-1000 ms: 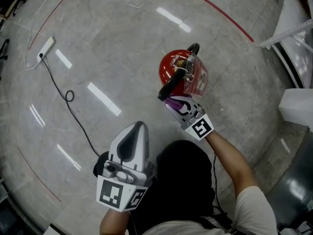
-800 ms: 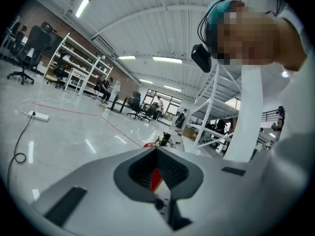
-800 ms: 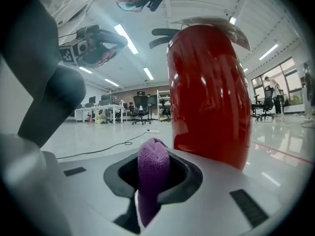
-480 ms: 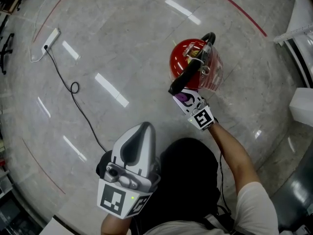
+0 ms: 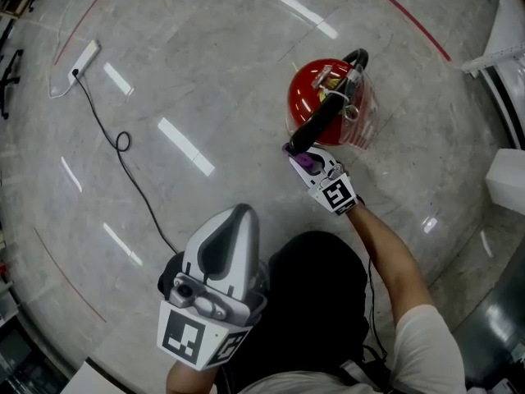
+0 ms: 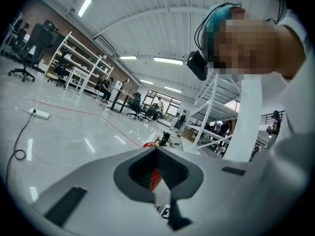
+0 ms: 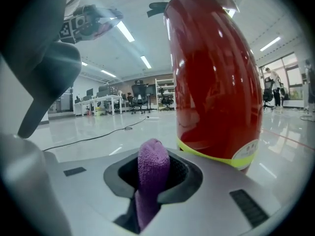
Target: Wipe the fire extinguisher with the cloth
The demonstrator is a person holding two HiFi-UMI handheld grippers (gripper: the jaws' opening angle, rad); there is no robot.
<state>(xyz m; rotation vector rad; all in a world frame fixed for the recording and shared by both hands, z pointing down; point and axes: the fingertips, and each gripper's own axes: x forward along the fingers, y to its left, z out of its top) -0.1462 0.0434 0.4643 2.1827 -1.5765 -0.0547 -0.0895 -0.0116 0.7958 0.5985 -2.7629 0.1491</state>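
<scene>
A red fire extinguisher [image 5: 316,109] with a black hose and handle stands upright on the pale floor; in the right gripper view its red body [image 7: 216,77] with a yellow band fills the frame. My right gripper [image 5: 302,159] is low beside the extinguisher's near side, shut on a purple cloth [image 7: 151,173] that sticks up between its jaws just short of the cylinder. My left gripper [image 5: 232,218] is held back near my body, pointing toward the extinguisher [image 6: 153,144], jaws shut with nothing between them.
A black cable [image 5: 123,150] runs across the floor from a white power strip [image 5: 84,61] at the far left. A red line [image 5: 406,19] curves over the floor behind the extinguisher. White shelving [image 5: 502,48] stands at the right edge.
My right gripper with the purple cloth has moved closer in to the extinguisher's base. The left gripper has barely shifted.
</scene>
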